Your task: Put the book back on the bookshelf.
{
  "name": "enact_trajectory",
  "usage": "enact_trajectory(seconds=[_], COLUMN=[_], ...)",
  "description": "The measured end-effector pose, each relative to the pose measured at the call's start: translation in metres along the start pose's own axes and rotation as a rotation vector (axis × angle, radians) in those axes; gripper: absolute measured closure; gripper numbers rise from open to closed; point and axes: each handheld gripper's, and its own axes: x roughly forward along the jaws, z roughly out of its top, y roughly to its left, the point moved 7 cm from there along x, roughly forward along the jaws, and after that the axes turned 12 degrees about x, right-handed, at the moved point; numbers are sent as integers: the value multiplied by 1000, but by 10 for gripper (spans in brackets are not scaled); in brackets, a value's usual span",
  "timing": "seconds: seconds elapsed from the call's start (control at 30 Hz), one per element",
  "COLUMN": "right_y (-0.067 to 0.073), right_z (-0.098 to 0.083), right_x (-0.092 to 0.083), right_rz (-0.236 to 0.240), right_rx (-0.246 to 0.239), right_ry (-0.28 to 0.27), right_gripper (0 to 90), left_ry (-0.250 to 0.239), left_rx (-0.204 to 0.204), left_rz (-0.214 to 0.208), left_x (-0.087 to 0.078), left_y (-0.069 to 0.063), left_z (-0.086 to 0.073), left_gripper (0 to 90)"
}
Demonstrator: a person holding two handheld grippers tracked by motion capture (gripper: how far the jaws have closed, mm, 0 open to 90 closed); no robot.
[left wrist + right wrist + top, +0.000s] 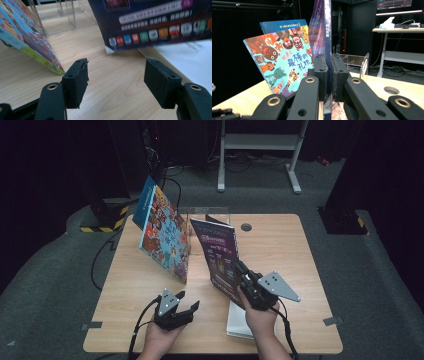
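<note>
Leaning at the left of the wooden table [280, 245], a colourful picture book [164, 232] is seen tilted, its lower edge resting on the tabletop and its top tipped away to the left. Its cover is crowded with cartoon animals on a light blue ground, and a blue back is seen behind it in the right gripper view. A clear plastic stand [202, 215] is placed just behind the two books, near the far edge of the table, and a small round hole [246, 227] is set into the tabletop to its right. A white sheet or thin booklet [239, 320] is laid flat near the front edge, under the right hand.

Between the picture book and the right hand, a dark purple book [220, 257] is held up on its lower edge, tilted slightly to the left, apart from the picture book. Its cover is printed with rows of small coloured squares and light lettering.

The left gripper [176, 309] is kept low over the tabletop near the front edge, its jaws parted with nothing between them and bare wood visible in the gap. The right gripper [245, 275] is clamped on the purple book, its jaws pressed against both sides of the book's edge.
</note>
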Motion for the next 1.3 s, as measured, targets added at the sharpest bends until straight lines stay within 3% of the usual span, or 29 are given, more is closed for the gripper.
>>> enact_trajectory(seconds=[0.17, 0.33, 0.5, 0.63, 1.03, 1.3], right_y=[-4, -5, -3, -2, -2, 4], right_z=[-6, -9, -13, -17, -23, -26], right_x=[-2, -8, -12, -15, -26, -28], right_rz=[-5, -7, -4, -4, -7, 0], right_rx=[-1, -11, -21, -19, -31, -46], right_ry=[5, -11, -19, -22, -39, -46], right_gripper=[850, 850, 849, 849, 848, 848], left_ry=[-56, -122, -198, -239, -277, -294], left_rx=[6, 9, 35, 36, 18, 3], left_rz=[-4, -20, -31, -46, -32, -82], left_x=[-5, -7, -9, -11, -12, -13], left_y=[1, -1, -10, -15, -11, -21], left_z=[22, 54, 94, 114, 140, 155], left_gripper=[347, 335, 321, 310, 289, 272])
